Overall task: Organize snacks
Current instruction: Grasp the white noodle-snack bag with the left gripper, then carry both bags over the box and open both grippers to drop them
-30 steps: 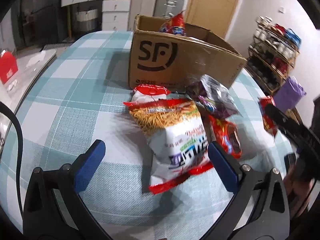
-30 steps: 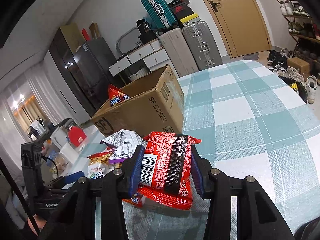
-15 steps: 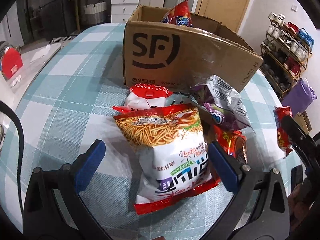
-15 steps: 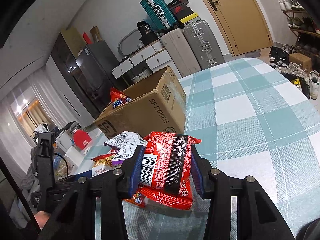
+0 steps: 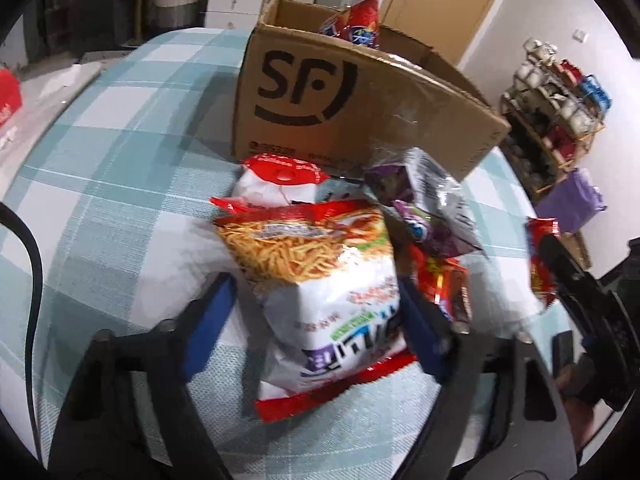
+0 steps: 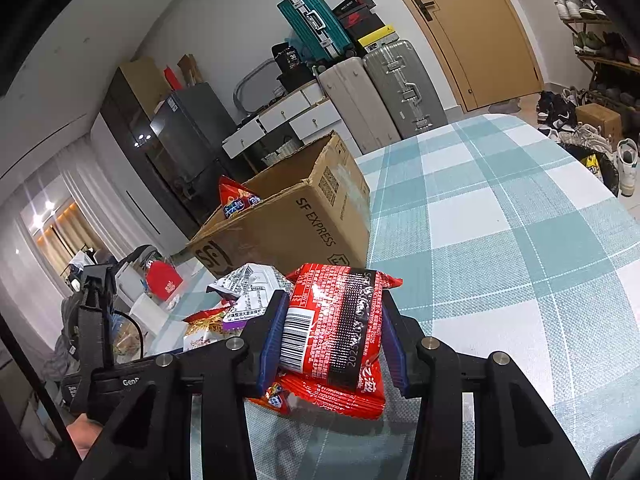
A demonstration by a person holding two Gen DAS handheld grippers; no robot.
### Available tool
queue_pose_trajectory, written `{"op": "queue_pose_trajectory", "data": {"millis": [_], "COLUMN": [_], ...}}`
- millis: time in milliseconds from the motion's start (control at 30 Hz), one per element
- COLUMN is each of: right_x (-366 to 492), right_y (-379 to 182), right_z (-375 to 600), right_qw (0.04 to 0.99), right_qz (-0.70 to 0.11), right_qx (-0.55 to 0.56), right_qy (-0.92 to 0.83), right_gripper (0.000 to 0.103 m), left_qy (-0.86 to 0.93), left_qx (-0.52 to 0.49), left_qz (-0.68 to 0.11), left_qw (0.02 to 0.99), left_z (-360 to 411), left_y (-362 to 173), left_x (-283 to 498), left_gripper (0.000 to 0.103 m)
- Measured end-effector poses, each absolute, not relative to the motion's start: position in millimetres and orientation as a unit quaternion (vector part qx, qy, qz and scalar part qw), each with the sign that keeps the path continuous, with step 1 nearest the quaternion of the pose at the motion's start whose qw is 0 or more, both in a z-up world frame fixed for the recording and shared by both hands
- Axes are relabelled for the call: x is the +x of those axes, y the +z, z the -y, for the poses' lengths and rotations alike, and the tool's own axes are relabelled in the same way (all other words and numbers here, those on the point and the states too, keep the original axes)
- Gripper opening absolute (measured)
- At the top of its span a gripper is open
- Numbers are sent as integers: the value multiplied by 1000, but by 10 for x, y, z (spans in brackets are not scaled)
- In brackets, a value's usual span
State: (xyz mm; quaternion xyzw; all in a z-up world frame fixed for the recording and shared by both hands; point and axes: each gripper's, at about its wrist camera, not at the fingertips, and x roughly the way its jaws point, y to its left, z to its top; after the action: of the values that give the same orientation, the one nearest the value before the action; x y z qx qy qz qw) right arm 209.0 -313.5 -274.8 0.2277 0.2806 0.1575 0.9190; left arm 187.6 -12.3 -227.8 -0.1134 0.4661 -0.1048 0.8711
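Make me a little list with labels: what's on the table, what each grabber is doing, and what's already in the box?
table: checked cloth, with a loose pile of snacks
box: cardboard box, open, behind the pile
in box: one red bag sticking up
left gripper: jaws closing around the noodle bag
right gripper: shut on a red packet
other snacks: purple bag, white bag
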Motion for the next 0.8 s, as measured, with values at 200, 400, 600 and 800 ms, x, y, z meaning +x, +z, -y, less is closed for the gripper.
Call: {"op": "queue_pose_trajectory", "data": {"millis": [200,400,600,800], "right_x": [2086,2095,2089,1970], "right_y": [-2746,-2754,-2749,-2680], "right_z": [3141,3147,3154,3145], "right_qw": [919,917,918,928], "right_qz": [-281,-282,-280,-252], "right_qx": [229,232,233,227], "right_qy": [157,157,154,155], "right_gripper": [45,45,45,45], "left_qy": [-125,-125,-122,-120], "left_qx": [-107,-101,-108,-110], "left_qz": [-462,-453,-437,-416], "left_qw": [872,877,885,895], "left_z": [106,39,-99,-251], "left_y": [-2252,-2172,-2031,-1867], "left_x": [1795,1650,1531,1427], "left_gripper": [50,48,48,48]}}
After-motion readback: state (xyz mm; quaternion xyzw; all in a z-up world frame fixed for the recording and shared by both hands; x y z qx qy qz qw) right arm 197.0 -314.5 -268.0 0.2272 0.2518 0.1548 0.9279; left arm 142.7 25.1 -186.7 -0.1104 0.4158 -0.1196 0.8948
